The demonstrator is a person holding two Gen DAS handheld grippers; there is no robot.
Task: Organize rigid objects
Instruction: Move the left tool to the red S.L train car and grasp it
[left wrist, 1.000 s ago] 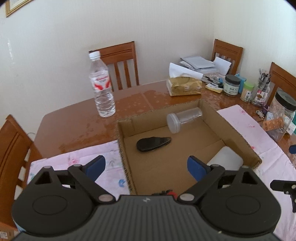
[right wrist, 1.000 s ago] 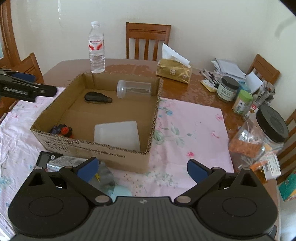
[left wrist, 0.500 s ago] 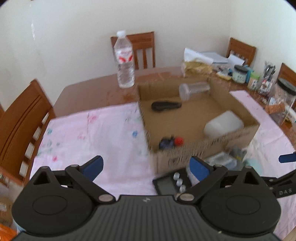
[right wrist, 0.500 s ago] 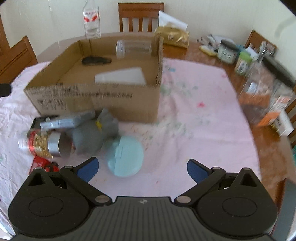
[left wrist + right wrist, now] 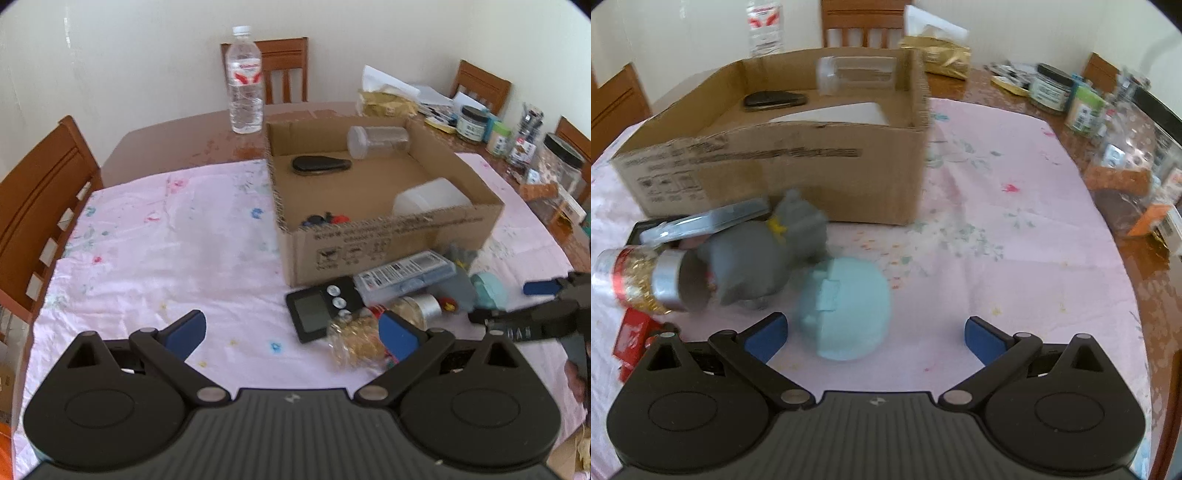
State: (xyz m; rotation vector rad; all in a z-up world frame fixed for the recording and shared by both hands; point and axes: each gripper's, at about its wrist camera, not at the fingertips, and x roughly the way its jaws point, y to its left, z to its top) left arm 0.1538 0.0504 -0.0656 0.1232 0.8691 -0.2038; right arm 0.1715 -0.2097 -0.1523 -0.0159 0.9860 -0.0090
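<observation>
A cardboard box (image 5: 391, 236) (image 5: 783, 166) on the pink cloth holds a black case (image 5: 320, 164), a clear jar (image 5: 378, 141), a white container (image 5: 430, 197) and small toys (image 5: 325, 219). In front of it lie a black scale (image 5: 321, 308), a clear flat case (image 5: 404, 277), a glitter tube (image 5: 639, 280), a grey plush (image 5: 764, 251) and a light-blue round case (image 5: 846, 306). My right gripper (image 5: 875, 338) is open just before the blue case. My left gripper (image 5: 291, 334) is open and empty over the cloth, left of the pile.
A water bottle (image 5: 245, 81) stands behind the box. A tissue pack (image 5: 388, 103), jars (image 5: 471, 123) and papers crowd the table's right side (image 5: 1115, 122). Wooden chairs (image 5: 33, 199) surround the table. A red packet (image 5: 629, 334) lies at the left in the right wrist view.
Both grippers have pulled back from the box toward the near edge. The right gripper has dropped low toward the blue round case. Both stay open.
</observation>
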